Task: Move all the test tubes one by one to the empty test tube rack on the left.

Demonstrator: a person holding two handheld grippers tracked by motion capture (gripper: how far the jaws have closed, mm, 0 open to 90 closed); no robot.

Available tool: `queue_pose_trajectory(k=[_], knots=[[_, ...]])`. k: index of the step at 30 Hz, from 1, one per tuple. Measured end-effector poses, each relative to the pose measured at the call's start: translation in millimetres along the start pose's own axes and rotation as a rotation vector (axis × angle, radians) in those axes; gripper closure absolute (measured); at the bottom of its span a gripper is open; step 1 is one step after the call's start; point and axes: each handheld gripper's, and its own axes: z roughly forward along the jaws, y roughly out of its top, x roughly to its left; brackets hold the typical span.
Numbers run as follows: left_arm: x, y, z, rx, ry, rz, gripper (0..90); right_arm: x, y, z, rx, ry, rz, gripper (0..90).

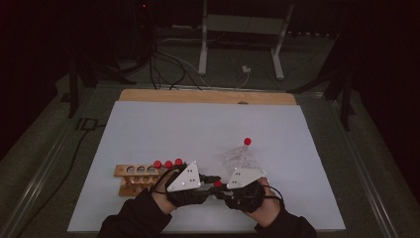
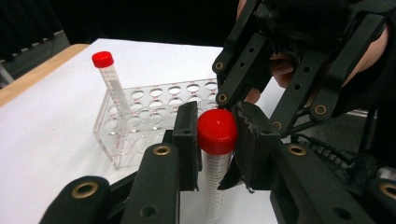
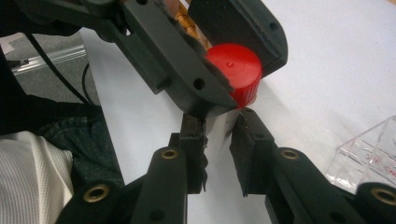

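Both hand-held grippers pinched one clear plastic tube w/ red screw cap (image 2: 216, 140): left hand-held gripper (image 2: 215, 140) clenched on cap, right hand-held gripper (image 3: 218, 140) on body, prob. to twist it off.

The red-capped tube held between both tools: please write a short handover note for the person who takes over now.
Left tool: shut on the red cap.
Right tool: shut on the body of the same red-capped tube.
Wooden rack: three capped tubes at its right end, three holes empty.
Clear rack: one tube stands in it.
Done: one tube moved, it seems.
Left: probably rack this tube, then the remaining three.
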Motion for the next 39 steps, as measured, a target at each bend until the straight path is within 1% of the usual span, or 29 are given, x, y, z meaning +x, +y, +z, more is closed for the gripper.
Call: queue_pose_trajectory(k=[2,4,5,7,9,11,15,17,19,21,24,26,28,30,35,37,38,39], knots=[[0.2,1.0,-0.7,0.003,-0.003,0.008,72.1,0.0,0.3,-0.7,-0.001,0.004,-0.001,75.2],[1.1,2.0,-2.2,0.005,-0.013,0.003,72.2,-0.4,0.4,-1.5,-0.007,0.011,0.0,74.3],[0.8,2.6,-3.4,0.002,-0.004,0.006,72.1,-0.8,0.6,-2.1,-0.004,0.018,-0.002,73.1],[1.0,4.3,-7.2,0.003,-0.001,0.011,72.2,-0.6,0.7,-3.8,-0.017,0.013,-0.002,63.0],[1.9,6.3,-12.5,-0.002,0.0,0.005,72.2,-0.5,0.9,-5.0,-0.021,0.003,0.002,56.6],[2.3,8.0,-19.0,-0.004,0.013,0.008,72.2,-1.8,1.1,-6.2,-0.036,-0.002,0.015,48.1],[5.2,10.9,-33.6,-0.007,0.029,0.001,72.2,-4.8,1.6,-9.4,-0.055,-0.022,0.034,36.2],[6.3,12.6,-41.2,-0.009,0.042,-0.003,72.2,-6.0,1.8,-11.3,-0.067,-0.024,0.045,30.3],[6.9,14.5,-49.4,-0.009,0.056,0.003,72.2,-6.4,2.3,-12.5,-0.073,-0.03,0.048,23.8],[7.4,16.2,-57.5,-0.013,0.066,0.001,72.2,-7.4,2.7,-13.4,-0.083,-0.034,0.064,17.9],[8.5,17.5,-70.3,-0.014,0.096,0.005,72.2,-8.6,3.2,-14.8,-0.095,-0.04,0.08,9.5],[10.0,16.9,-78.4,-0.018,0.111,-0.006,72.2,-8.9,3.9,-15.8,-0.101,-0.048,0.091,3.8],[11.3,15.9,-85.9,-0.018,0.133,-0.01,72.2,-9.4,4.1,-17.5,-0.115,-0.056,0.101,3.4],[12.6,14.6,-92.7,-0.021,0.153,-0.013,72.2,-10.1,4.5,-18.2,-0.119,-0.058,0.108,1.0],[15.5,11.3,-109.7,-0.02,0.197,-0.024,72.2,-11.3,3.7,-20.6,-0.139,-0.024,0.107,0.0],[16.6,9.8,-116.7,-0.021,0.208,-0.031,72.2,-11.2,3.7,-21.4,-0.146,-0.026,0.103,0.0],[16.7,8.9,-120.1,-0.02,0.223,-0.031,72.2,-11.3,3.8,-21.8,-0.145,-0.024,0.1,0.0],[16.9,8.0,-123.3,-0.019,0.229,-0.039,72.2,-11.4,3.8,-22.2,-0.149,-0.026,0.105,0.0]])
